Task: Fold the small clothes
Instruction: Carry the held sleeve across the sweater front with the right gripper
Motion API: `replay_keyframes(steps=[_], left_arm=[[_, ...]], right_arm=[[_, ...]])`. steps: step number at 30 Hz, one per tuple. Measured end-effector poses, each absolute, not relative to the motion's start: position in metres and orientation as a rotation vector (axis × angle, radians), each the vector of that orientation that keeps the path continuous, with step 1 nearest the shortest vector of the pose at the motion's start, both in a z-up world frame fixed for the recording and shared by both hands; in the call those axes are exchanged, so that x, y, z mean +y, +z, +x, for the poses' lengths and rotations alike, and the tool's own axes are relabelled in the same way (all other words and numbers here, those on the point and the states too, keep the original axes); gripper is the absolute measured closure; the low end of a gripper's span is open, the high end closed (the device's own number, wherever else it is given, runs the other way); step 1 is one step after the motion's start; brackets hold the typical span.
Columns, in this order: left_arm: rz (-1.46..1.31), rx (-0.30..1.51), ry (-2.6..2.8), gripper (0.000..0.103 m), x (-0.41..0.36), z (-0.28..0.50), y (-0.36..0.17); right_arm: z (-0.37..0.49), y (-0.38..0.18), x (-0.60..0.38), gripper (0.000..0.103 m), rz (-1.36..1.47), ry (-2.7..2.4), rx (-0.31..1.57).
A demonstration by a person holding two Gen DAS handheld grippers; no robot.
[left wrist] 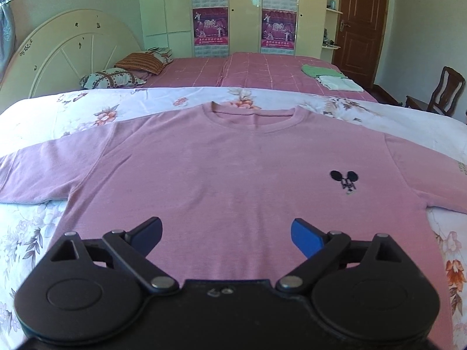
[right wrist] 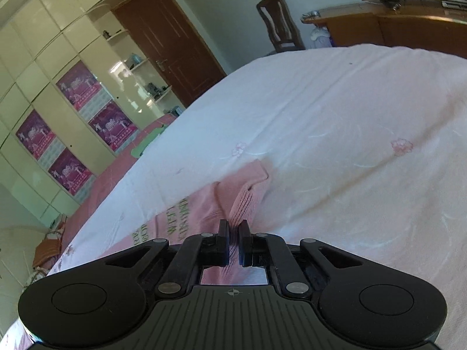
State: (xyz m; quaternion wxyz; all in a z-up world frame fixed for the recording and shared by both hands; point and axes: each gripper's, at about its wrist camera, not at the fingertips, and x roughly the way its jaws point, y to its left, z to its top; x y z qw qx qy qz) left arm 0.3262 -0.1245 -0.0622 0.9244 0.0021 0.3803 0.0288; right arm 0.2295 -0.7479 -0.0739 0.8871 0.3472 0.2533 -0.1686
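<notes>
The shirt [left wrist: 233, 175] lies flat on the bed [left wrist: 73, 108], collar toward the wardrobe [left wrist: 245, 11] behind. Pillows [left wrist: 113, 77] sit far left by the headboard [left wrist: 67, 52]; folded clothes [left wrist: 332, 78] far right (near the door [left wrist: 362, 23]), a chair [left wrist: 437, 93] beyond.

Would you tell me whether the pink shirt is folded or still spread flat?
Spread flat: the pink shirt lies front-up, one sleeve stretched sideways; no fold shows.

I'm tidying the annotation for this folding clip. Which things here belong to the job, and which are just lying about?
Part of the job:
- pink cotton T-shirt spread flat
- its sleeve, pinched by the right gripper
- open left gripper
- floral white bedsheet

Lying about:
- patterned pillows
- green and white folded clothes
- brown wooden chair
</notes>
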Motion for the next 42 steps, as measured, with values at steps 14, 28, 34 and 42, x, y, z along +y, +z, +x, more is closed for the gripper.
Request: replay_keyframes(steps=[14, 28, 34, 42], left_arm=[[-0.029, 0.789, 0.052, 0.009, -0.019, 0.324, -0.079], [-0.090, 0.791, 0.042, 0.008, 0.075, 0.335, -0.081], [-0.143, 0.782, -0.088, 0.007, 0.063, 0.353, -0.082], [-0.205, 0.811, -0.378, 0.034, -0.045, 0.425, -0.103]], right_arm=[[0.284, -0.045, -0.504, 0.098, 0.480, 0.041, 0.590], [0.353, -0.084, -0.260, 0.098, 0.324, 0.272, 0.752], [0.344, -0.083, -0.235, 0.048, 0.225, 0.280, 0.692], [0.295, -0.072, -0.330, 0.049, 0.402, 0.069, 0.666]])
